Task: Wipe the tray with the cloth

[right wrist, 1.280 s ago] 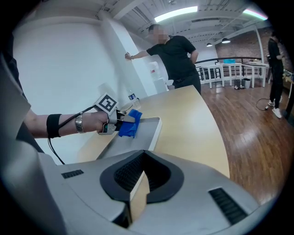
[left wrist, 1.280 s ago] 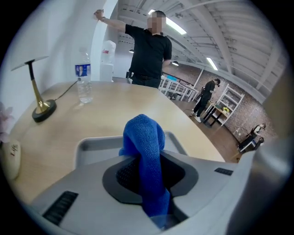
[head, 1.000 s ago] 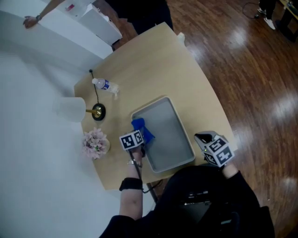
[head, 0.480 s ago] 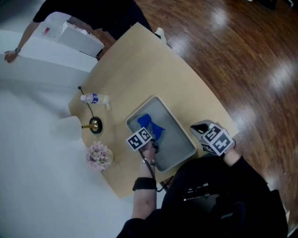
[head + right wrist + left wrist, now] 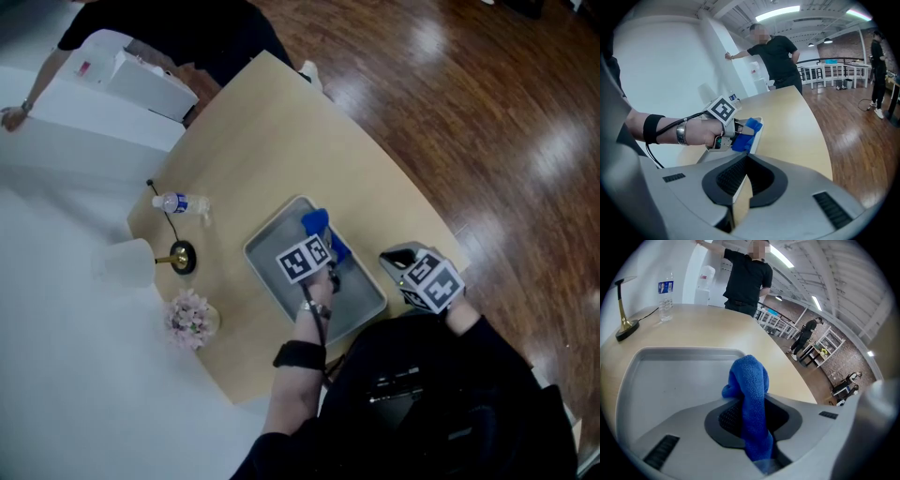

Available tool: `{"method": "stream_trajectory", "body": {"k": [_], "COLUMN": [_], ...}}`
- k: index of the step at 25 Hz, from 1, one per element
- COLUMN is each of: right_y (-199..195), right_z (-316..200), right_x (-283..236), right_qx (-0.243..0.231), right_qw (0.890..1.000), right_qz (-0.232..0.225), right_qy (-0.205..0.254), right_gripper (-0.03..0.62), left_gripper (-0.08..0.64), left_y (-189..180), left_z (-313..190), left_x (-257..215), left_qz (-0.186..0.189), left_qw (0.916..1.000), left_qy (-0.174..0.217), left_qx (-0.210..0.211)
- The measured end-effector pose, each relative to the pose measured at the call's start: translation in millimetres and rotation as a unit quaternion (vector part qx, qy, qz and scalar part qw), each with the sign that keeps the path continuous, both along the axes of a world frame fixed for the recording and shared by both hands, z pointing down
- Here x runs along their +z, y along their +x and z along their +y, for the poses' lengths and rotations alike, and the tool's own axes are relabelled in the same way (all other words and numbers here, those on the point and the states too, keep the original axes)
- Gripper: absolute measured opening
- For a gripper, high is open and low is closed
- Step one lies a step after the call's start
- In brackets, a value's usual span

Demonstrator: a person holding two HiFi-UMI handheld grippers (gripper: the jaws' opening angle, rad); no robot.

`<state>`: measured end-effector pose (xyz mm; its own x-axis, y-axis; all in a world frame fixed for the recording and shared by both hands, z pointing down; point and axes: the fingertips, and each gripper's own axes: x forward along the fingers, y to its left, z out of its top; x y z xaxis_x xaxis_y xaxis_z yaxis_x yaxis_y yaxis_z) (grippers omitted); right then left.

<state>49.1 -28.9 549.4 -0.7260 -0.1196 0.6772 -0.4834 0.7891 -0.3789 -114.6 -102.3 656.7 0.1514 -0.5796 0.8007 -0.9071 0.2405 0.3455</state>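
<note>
A grey tray (image 5: 272,258) lies on the tan table near me. My left gripper (image 5: 325,238) is shut on a blue cloth (image 5: 317,223) and holds it down at the tray's far right part. In the left gripper view the cloth (image 5: 749,376) hangs folded between the jaws of that gripper (image 5: 750,401), over the tray's floor (image 5: 670,380). My right gripper (image 5: 398,258) hovers off the tray's right side, shut and holding nothing. The right gripper view looks along its shut jaws (image 5: 747,157) at the left gripper (image 5: 726,136), the cloth (image 5: 749,127) and the tray's rim (image 5: 758,136).
A water bottle (image 5: 178,202), a brass lamp (image 5: 178,255) with a white shade and a bunch of pink flowers (image 5: 190,319) stand left of the tray. A person (image 5: 187,28) stands at the table's far end by a white counter. The table's curved edge runs close on the right.
My left gripper has dragged the cloth from the tray's left edge across to its far right part. The right gripper has stayed where it was.
</note>
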Motion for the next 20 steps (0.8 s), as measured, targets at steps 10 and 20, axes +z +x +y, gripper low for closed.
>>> {"method": "stream_trajectory", "body": {"k": [10, 20], "right_y": [-16, -29], "right_z": [14, 26], "right_x": [-6, -4], "right_qx": [-0.025, -0.048], "right_qw": [0.999, 0.998], "right_qz": [0.02, 0.02], "right_qy": [-0.014, -0.017], "right_gripper": [0.006, 0.006], "left_gripper": [0.098, 0.098], "left_y": [-63, -128], "left_z": [70, 151], "left_x": [-39, -8], "left_qz": [-0.05, -0.089], "left_qw": [0.9986, 0.9945], "left_qy": [0.019, -0.045], "left_qx": [0.0, -0.032]}}
